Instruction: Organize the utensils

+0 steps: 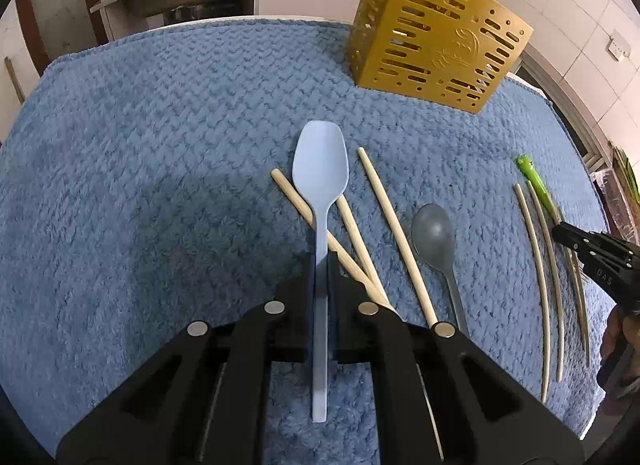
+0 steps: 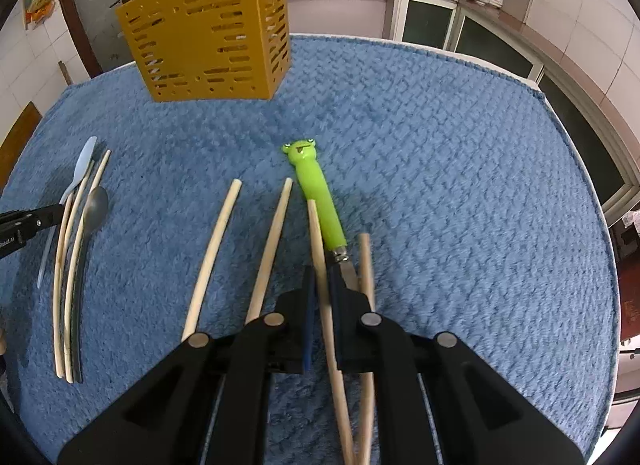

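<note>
Utensils lie scattered across the fluffy blue towel (image 1: 160, 145), with the perforated yellow plastic utensil holder (image 1: 432, 37) standing upright at its far edge. Near the middle, the left gripper (image 1: 320, 265) is clenched on the handle of the pale blue plastic spoon (image 1: 320, 169), which lies over two wooden chopsticks beside a grey spoon (image 1: 434, 233). Further right, the right gripper (image 2: 320, 277) grasps one light wooden chopstick (image 2: 316, 233) just beside the green frog-handled knife (image 2: 316, 189).
</note>
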A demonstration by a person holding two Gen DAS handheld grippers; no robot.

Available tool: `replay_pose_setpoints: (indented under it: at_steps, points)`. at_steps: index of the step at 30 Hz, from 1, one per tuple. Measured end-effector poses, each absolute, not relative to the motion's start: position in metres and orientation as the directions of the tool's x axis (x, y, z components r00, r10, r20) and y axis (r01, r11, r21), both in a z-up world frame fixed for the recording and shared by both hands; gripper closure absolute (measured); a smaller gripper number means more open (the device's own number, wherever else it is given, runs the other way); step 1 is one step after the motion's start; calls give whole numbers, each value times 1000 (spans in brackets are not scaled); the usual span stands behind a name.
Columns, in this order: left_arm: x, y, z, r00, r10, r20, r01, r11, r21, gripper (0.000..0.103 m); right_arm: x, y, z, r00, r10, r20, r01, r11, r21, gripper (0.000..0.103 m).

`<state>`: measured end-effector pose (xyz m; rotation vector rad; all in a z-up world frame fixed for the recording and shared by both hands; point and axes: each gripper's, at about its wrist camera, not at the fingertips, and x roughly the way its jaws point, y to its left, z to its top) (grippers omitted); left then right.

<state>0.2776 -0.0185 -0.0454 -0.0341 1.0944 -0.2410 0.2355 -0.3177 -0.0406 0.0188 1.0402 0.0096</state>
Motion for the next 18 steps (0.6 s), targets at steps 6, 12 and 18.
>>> replay_pose_setpoints:
  at_steps: [6,12,18]
  points:
    - [288,-17,-45,414,-213,-885,163,974,-158,86,239,-320,-37,495,21,-869,10,999,30,95]
    - [305,-25,-43,407,-195,-892,165,977,-139,65,245,-322,-40,476,32,-879,18,999,47,94]
    - [318,-36,-43,406,-157,-900,169,981,-95,64,247,-325,-41,466,40,-884,16,998,54,94]
